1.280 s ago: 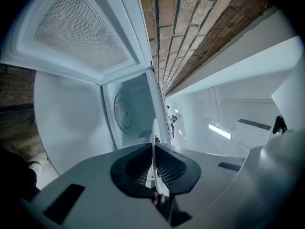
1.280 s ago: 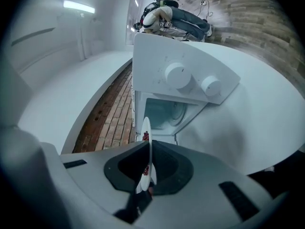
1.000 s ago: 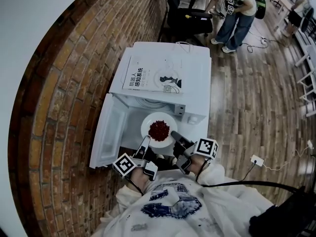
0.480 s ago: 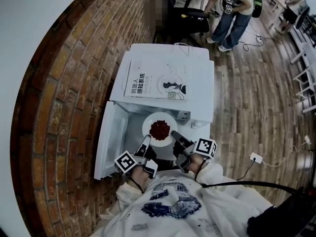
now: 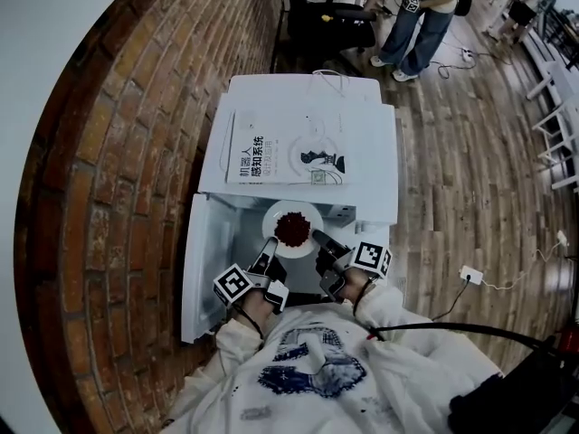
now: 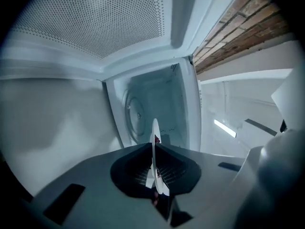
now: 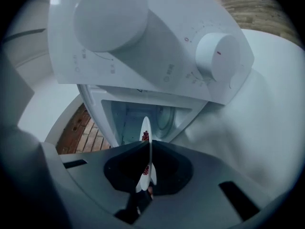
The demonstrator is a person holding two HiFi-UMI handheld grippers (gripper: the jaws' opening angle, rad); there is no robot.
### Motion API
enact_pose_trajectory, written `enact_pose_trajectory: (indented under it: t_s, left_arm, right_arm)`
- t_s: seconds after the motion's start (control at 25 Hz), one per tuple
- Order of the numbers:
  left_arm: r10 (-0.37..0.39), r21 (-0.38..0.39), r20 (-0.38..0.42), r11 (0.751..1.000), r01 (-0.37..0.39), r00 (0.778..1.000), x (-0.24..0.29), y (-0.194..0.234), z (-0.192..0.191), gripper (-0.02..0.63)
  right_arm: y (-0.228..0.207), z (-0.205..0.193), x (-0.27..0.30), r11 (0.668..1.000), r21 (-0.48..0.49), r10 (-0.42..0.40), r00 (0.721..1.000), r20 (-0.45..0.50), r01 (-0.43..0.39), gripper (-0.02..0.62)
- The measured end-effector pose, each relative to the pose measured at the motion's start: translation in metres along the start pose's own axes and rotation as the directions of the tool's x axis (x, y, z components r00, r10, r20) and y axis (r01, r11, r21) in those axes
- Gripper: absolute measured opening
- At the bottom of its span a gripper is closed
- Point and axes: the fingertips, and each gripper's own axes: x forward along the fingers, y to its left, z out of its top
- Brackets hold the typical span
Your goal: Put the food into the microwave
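A white plate (image 5: 292, 229) with a heap of red food (image 5: 291, 227) hangs at the mouth of the white microwave (image 5: 371, 165), whose door (image 5: 204, 262) swings open to the left. My left gripper (image 5: 269, 253) is shut on the plate's near left rim, and my right gripper (image 5: 319, 241) is shut on its near right rim. In the left gripper view the plate (image 6: 155, 144) stands edge-on between the pads of the left gripper (image 6: 153, 165), with the cavity (image 6: 150, 106) straight ahead. The right gripper view shows the plate (image 7: 145, 140) pinched in the right gripper (image 7: 147, 170) below the two dials (image 7: 217, 56).
A book (image 5: 289, 147) lies on top of the microwave. A brick wall (image 5: 118, 179) runs along the left. Behind stand a black office chair (image 5: 326, 16) and a person (image 5: 418, 12). A white power strip (image 5: 469, 275) lies on the wooden floor at the right.
Both grippers have carried the plate forward and lower, from in front of the microwave to the mouth of its cavity. The grip on the plate is unchanged.
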Motion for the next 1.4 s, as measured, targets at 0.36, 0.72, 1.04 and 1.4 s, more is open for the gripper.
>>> enact_pose_trajectory:
  t_s: [0.36, 0.72, 1.04, 1.4]
  left_arm:
    - [0.024, -0.009, -0.012, 1.000, -0.024, 1.000, 0.018, 0.028, 0.017, 0.018]
    - [0.064, -0.018, -0.014, 0.998, -0.064, 0.998, 0.035, 0.048, 0.028, 0.018]
    - [0.090, -0.032, -0.029, 0.995, -0.091, 0.995, 0.046, 0.058, 0.040, 0.018]
    - [0.103, -0.037, -0.043, 0.994, -0.104, 0.994, 0.061, 0.067, 0.047, 0.018]
  right_arm:
    - [-0.019, 0.008, 0.026, 1.000, 0.003, -0.014, 1.000, 0.024, 0.014, 0.025]
    - [-0.040, 0.017, 0.045, 0.999, 0.035, -0.027, 0.997, 0.072, 0.025, 0.025]
    - [-0.048, 0.021, 0.059, 0.998, 0.052, -0.048, 0.991, 0.129, 0.041, 0.025]
    - [-0.054, 0.031, 0.070, 0.997, 0.060, -0.052, 0.979, 0.198, 0.041, 0.025]
